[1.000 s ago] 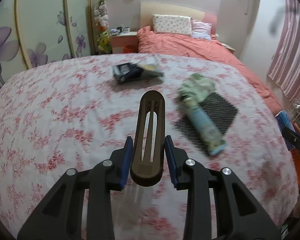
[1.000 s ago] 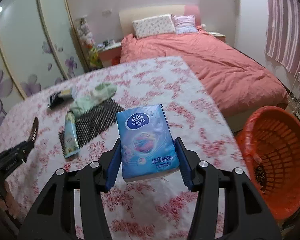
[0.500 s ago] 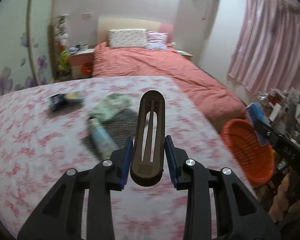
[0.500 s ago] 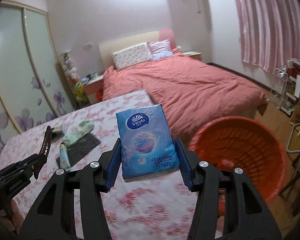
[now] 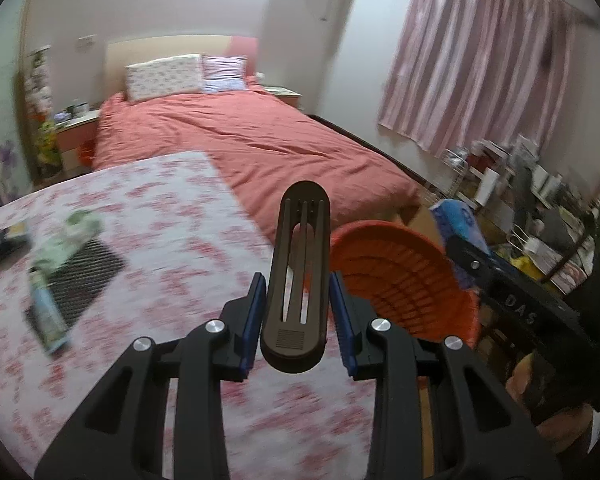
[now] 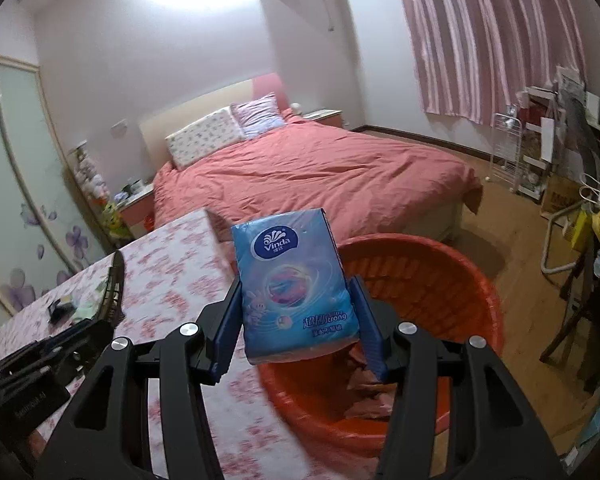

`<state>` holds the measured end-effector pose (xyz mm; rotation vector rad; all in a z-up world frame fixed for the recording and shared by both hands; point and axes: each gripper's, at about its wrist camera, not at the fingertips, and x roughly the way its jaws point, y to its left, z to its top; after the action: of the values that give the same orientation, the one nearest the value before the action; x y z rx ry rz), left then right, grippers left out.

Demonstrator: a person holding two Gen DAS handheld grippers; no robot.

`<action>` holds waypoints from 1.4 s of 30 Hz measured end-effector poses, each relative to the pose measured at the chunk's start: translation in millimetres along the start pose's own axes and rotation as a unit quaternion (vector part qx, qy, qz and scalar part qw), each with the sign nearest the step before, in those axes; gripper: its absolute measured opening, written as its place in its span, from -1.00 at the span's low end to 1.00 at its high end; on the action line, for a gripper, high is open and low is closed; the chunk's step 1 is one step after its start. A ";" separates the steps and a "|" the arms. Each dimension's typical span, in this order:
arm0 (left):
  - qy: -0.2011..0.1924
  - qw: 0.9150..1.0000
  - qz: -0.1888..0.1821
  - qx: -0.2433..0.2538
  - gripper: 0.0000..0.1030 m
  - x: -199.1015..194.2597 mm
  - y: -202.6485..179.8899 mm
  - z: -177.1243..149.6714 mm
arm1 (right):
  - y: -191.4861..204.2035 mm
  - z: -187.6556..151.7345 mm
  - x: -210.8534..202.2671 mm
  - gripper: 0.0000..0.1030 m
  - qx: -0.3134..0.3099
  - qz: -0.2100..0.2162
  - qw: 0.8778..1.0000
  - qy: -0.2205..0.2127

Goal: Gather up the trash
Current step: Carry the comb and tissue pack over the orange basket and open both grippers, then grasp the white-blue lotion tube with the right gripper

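Observation:
My left gripper [image 5: 298,316] is shut on a dark brown slotted plastic piece [image 5: 298,272], held above the edge of the floral-covered table [image 5: 180,240]. My right gripper [image 6: 296,316] is shut on a blue Vinda tissue pack [image 6: 292,280], held over the near rim of the orange basket [image 6: 440,280], which has some scraps inside. The basket [image 5: 400,276] stands on the floor just right of the table. The right gripper with the blue pack [image 5: 456,224] also shows in the left wrist view, and the left gripper's brown piece [image 6: 114,284] shows in the right wrist view.
On the table lie a light blue tube [image 5: 46,316], a black mesh mat [image 5: 80,276], a green crumpled cloth [image 5: 68,236] and a dark packet [image 5: 6,240]. A red-covered bed [image 5: 240,144] lies beyond. Cluttered shelves [image 6: 560,152] stand at the right under pink curtains.
Both grippers swung right, away from the items on the table and toward the orange basket. The tissue pack now hangs over the basket's rim. Both grips are unchanged.

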<state>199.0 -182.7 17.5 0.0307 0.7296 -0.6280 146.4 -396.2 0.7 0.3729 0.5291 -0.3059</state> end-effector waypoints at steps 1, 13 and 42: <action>0.003 1.000 -0.007 0.005 -0.36 6.1 -7.2 1.7 | -4.1 0.4 1.4 0.02 0.004 -0.002 1.000 -0.001; 0.065 0.997 -0.043 0.029 -0.26 90.8 -54.7 3.8 | -60.7 2.8 37.9 0.25 0.066 -0.013 0.997 0.022; 0.044 0.969 0.230 -0.080 0.92 -10.4 166.4 -56.3 | 60.1 -31.4 34.3 0.61 -0.086 0.018 0.993 0.079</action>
<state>249.4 -27.9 -49.2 0.0778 0.8230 -0.1241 183.6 -336.0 -27.0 0.2411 0.6977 -0.1949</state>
